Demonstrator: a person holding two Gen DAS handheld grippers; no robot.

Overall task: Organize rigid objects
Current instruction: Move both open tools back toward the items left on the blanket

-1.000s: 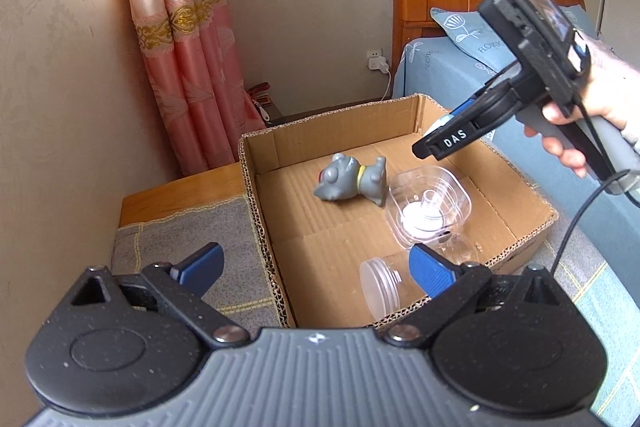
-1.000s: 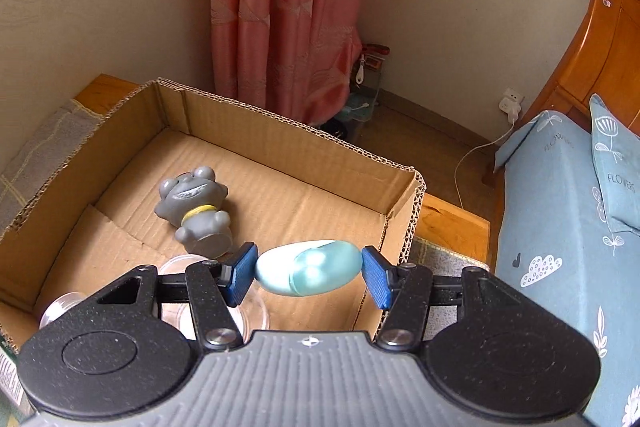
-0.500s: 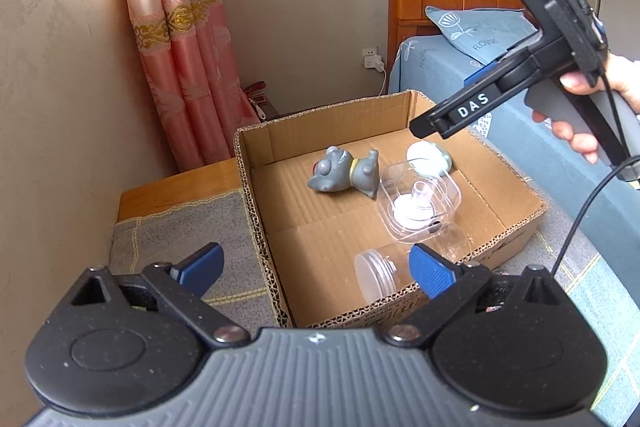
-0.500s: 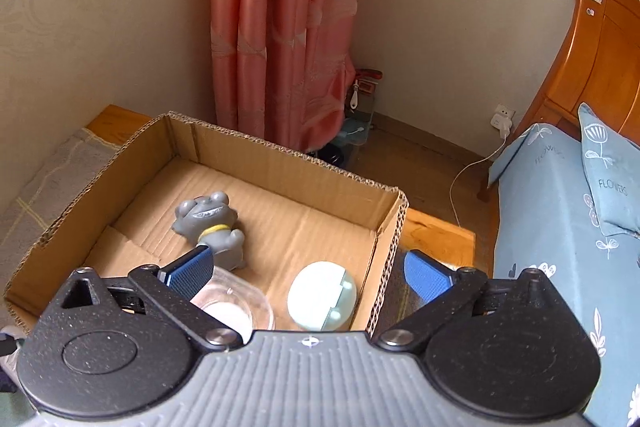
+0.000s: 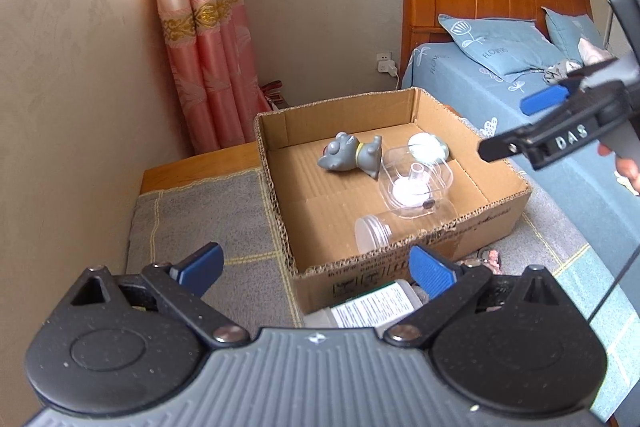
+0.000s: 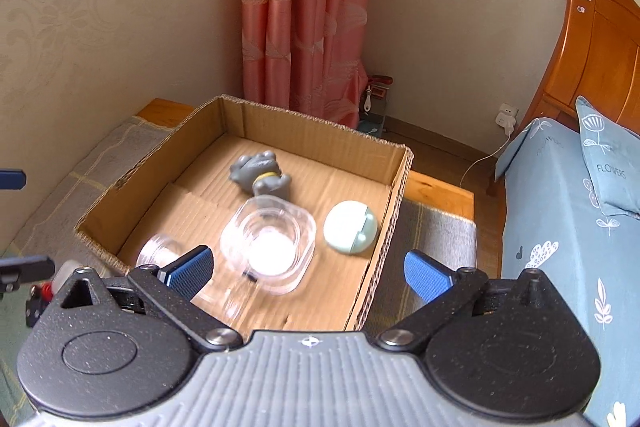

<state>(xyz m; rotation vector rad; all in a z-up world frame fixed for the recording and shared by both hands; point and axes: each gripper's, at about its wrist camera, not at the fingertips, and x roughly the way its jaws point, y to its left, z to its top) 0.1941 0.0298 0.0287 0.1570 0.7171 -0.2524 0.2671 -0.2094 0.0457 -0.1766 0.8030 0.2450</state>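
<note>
- While both grippers hang above a grey mat, an open cardboard box [image 6: 400, 183] sits ahead of them, holding four things.
- Right gripper [image 6: 306, 271]: its jaws are spread wide and hold nothing. A pale green round case [image 6: 350, 227] lies flat on the box floor, beyond and between the jaws, just inside the box's right wall, clear of both blue pads.
- A clear square plastic container [image 6: 268, 239] lies just left of the green case; a grey toy figure [image 6: 260, 173] lies on its back farther in.
- A clear jar with a white lid [image 5: 374, 233] lies on its side at the box's near wall.
- Left gripper [image 5: 316, 269]: jaws wide apart, empty, hovering outside the box's near corner. A white labelled bottle [image 5: 376, 307] lies below, between the jaws, outside the box.
- From the left view, the right gripper is off to the right of the box, over the blue bed [image 5: 472, 95].
</note>
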